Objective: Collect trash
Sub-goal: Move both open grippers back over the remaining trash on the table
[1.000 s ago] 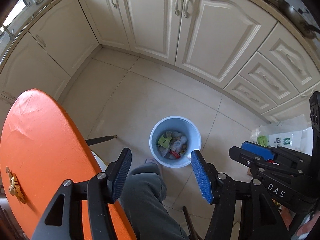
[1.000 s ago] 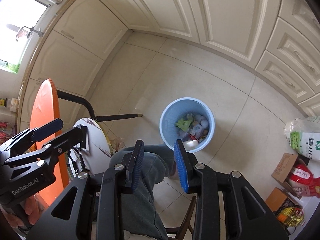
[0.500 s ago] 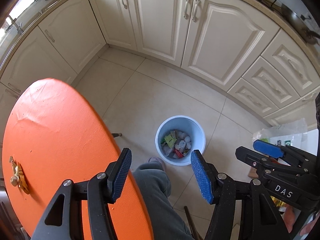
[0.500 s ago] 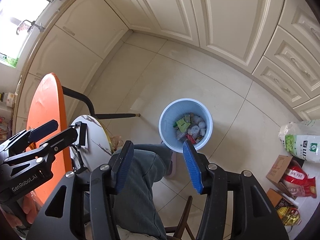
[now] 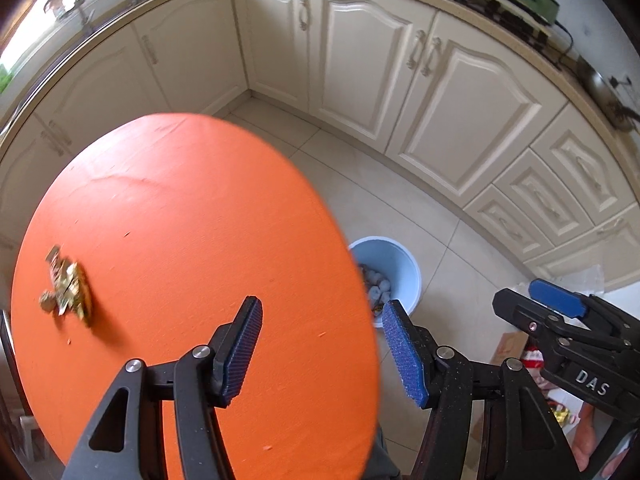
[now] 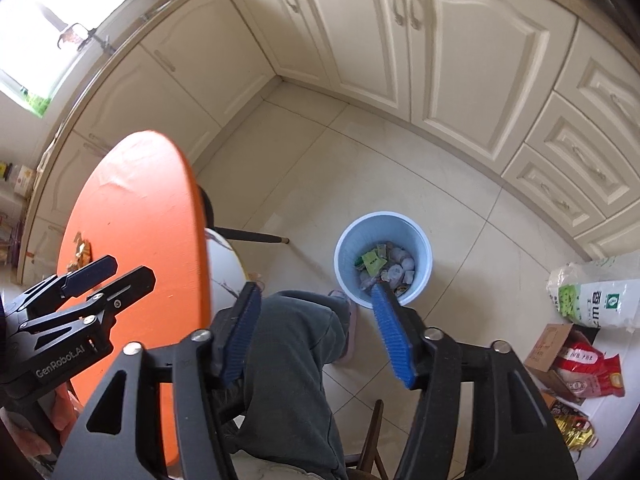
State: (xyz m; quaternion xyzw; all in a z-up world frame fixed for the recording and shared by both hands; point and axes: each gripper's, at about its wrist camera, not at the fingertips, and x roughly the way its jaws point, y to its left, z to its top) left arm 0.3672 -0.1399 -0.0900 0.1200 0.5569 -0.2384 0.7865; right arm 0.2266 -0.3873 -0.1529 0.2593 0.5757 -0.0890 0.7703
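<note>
We have most of the trash collected, by the look of it: the blue bin (image 6: 383, 258) on the floor, right of the orange worktop (image 5: 192, 264), already holds a heap of wrappers and crumpled paper (image 6: 385, 267). What we can see left is 1 cluster of gold and brown wrappers (image 5: 66, 286) near the worktop's far left edge. Our left hand-held gripper (image 5: 322, 346) hangs over the worktop's near right side, jaws partly open and empty, well apart from that cluster. Our right hand-held gripper (image 6: 316, 330) has just been opening, nothing between its pads, above our knee and near the bin.
</note>
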